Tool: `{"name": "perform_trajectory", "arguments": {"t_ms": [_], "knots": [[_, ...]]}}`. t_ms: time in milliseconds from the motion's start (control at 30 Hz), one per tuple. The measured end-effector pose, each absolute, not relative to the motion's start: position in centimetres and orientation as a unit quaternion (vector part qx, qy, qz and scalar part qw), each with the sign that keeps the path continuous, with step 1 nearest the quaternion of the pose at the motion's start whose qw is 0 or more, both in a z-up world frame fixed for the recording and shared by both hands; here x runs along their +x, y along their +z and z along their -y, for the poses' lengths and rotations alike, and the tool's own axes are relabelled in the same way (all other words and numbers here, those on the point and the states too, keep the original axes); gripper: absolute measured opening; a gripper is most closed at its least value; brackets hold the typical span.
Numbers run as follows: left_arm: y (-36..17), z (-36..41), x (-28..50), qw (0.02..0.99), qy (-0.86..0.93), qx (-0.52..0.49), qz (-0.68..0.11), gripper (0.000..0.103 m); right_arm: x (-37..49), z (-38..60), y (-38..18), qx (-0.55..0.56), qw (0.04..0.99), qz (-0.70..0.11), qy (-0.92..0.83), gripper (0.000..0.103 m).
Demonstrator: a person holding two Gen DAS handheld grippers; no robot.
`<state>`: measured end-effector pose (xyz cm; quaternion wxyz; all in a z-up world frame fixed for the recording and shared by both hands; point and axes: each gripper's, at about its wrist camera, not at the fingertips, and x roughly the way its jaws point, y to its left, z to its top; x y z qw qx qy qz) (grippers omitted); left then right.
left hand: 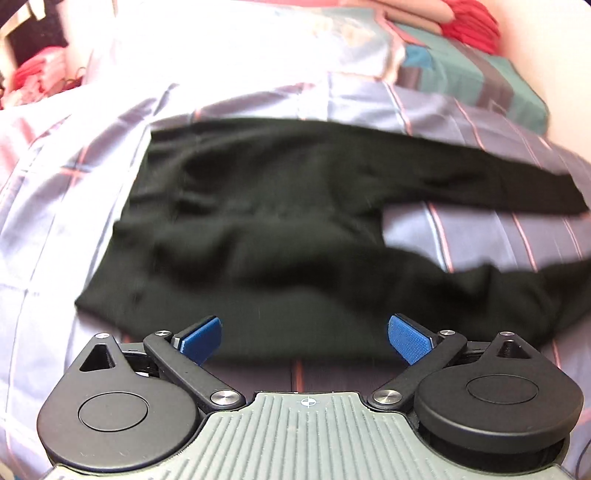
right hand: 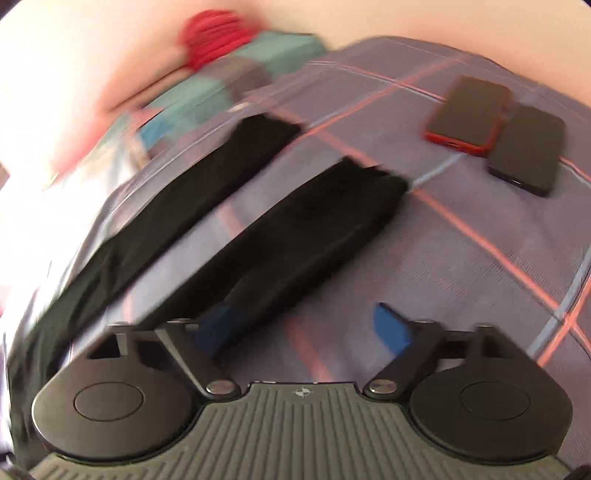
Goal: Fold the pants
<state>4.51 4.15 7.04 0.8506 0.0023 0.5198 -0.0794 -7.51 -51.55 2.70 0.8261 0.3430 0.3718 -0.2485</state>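
Closest in on the left side, the left gripper [left hand: 304, 338] hung with its blue pads [left hand: 201, 338] spread wide, released and grasping nothing, poised just above the near edge of the black pants [left hand: 258, 229]. The pants lay flat on the checked bedsheet [left hand: 55, 206], their waist end toward nine o'clock and the two legs running off toward three o'clock, a wedge of sheet showing between them. From the right wrist view, which was blurred, the right gripper [right hand: 304, 328] was likewise released, its jaws wide apart and empty; its left pad [right hand: 216, 332] sat over the nearer pant leg [right hand: 295, 236] while its right pad [right hand: 391, 326] sat over bare sheet, though I could not tell whether either touched the cloth. That nearer leg stretched away toward twelve o'clock, and the farther pant leg [right hand: 177, 206] ran beside it at about eleven o'clock, the two apart with a strip of sheet between. Out at two o'clock from the right gripper, well apart from the pants, a phone in a red case [right hand: 469, 114] lay face up on the sheet, with a dark phone [right hand: 528, 151] just beside it, their edges touching or nearly so. Farthest off, at the head of the bed, a teal patterned pillow [left hand: 469, 74] lay with a red knitted item [left hand: 469, 26] behind it.
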Motion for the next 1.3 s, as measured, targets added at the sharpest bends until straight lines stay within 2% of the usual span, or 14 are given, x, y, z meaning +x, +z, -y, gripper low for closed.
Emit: {"name": "perform_trajectory", "arguments": {"t_ms": [200, 233, 267, 433, 600, 700, 733, 767, 833, 900, 933, 1033, 1133, 1300], "knots": [[3.8, -2.6, 8.6, 0.835, -0.056, -0.009, -0.547, 0.103, -3.5, 53.5, 1.0, 0.371, 0.817, -0.345, -0.276, 0.063], [2.9, -2.5, 8.6, 0.827, -0.055, -0.007, -0.559, 0.103, -3.0, 53.0, 1.1, 0.346, 0.827, -0.355, -0.266, 0.058], [2.0, -2.4, 8.7, 0.819, -0.051, 0.000, -0.572, 0.103, -2.8, 53.0, 1.1, 0.321, 0.843, -0.363, -0.234, 0.016], [0.1, -2.1, 5.9, 0.805, -0.071, 0.047, -0.587, 0.103, -8.3, 56.2, 2.6, 0.326, 0.848, -0.307, -0.283, 0.011], [0.0, -2.0, 4.5, 0.807, -0.092, 0.067, -0.579, 0.103, -10.9, 58.0, 0.1, 0.378, 0.813, -0.313, -0.312, 0.011], [0.2, -2.1, 5.2, 0.802, -0.091, 0.059, -0.588, 0.103, -11.3, 57.8, 1.1, 0.357, 0.805, -0.288, -0.375, 0.015], [0.1, -2.0, 5.2, 0.802, -0.092, 0.062, -0.587, 0.103, -11.3, 57.6, 1.3, 0.347, 0.795, -0.292, -0.402, 0.029], [0.1, -2.0, 5.2, 0.802, -0.093, 0.064, -0.586, 0.103, -11.2, 56.9, 1.8, 0.331, 0.791, -0.297, -0.421, 0.050], [0.1, -2.3, 5.2, 0.804, -0.096, 0.062, -0.584, 0.103, -10.6, 54.0, 3.2, 0.257, 0.829, -0.299, -0.397, 0.051], [0.1, -2.5, 5.1, 0.806, -0.098, 0.059, -0.581, 0.103, -10.2, 50.3, 4.4, 0.144, 0.866, -0.302, -0.372, 0.069], [0.1, -2.5, 5.1, 0.807, -0.099, 0.058, -0.580, 0.103, -10.2, 48.7, 4.7, 0.109, 0.872, -0.302, -0.370, 0.085], [0.1, -2.3, 4.9, 0.810, -0.099, 0.060, -0.575, 0.103, -10.7, 43.9, 5.5, 0.059, 0.911, -0.308, -0.267, 0.083], [0.1, -2.3, 4.5, 0.814, -0.098, 0.059, -0.570, 0.103, -11.0, 37.4, 5.6, 0.012, 0.938, -0.341, -0.055, 0.081], [0.1, -2.4, 4.4, 0.816, -0.101, 0.060, -0.566, 0.103, -9.5, 27.1, 3.1, -0.157, 0.900, -0.385, 0.127, 0.077]]}}
